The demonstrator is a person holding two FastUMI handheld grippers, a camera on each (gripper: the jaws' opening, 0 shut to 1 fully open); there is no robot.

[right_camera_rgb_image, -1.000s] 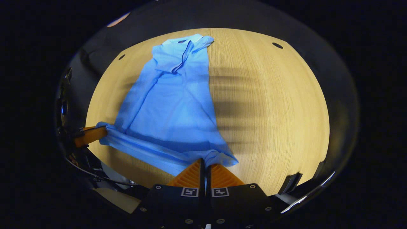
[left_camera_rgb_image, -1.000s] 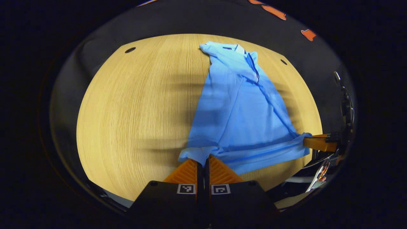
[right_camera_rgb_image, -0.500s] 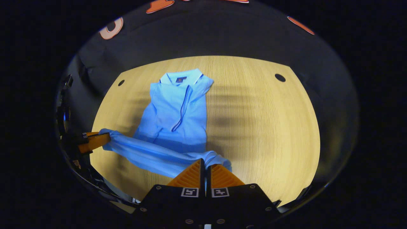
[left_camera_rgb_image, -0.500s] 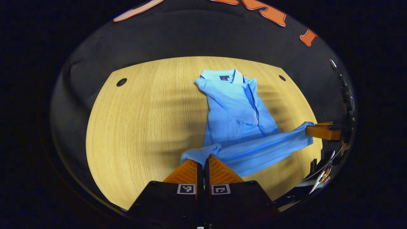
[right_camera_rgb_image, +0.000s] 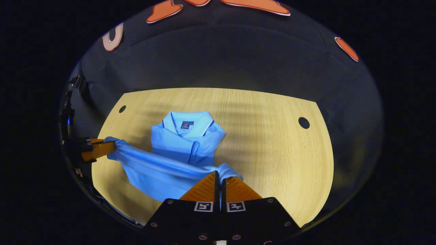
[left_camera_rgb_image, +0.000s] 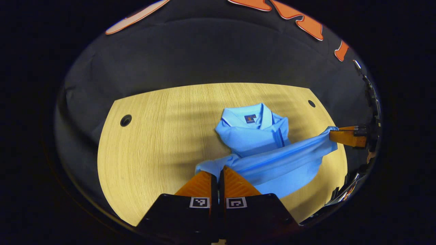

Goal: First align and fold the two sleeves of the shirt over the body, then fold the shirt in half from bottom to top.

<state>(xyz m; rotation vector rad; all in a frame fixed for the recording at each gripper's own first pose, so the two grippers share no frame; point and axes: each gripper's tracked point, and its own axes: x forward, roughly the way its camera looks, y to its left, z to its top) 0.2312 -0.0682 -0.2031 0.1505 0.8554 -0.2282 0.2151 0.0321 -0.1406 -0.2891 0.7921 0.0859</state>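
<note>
Over the wooden table (left_camera_rgb_image: 153, 143), both grippers' fingers (left_camera_rgb_image: 204, 178) (right_camera_rgb_image: 235, 187) clamp the blue shirt's (left_camera_rgb_image: 272, 160) lifted hem corners.

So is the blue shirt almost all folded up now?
Nearly. The sleeves look already tucked over the blue polo shirt. The left gripper and right gripper each pinch a corner of the hem, lifted toward the collar. What's left is laying the hem down on the wooden table.

no legible text — shirt (left_camera_rgb_image: 265, 153) neck label unreadable
</note>
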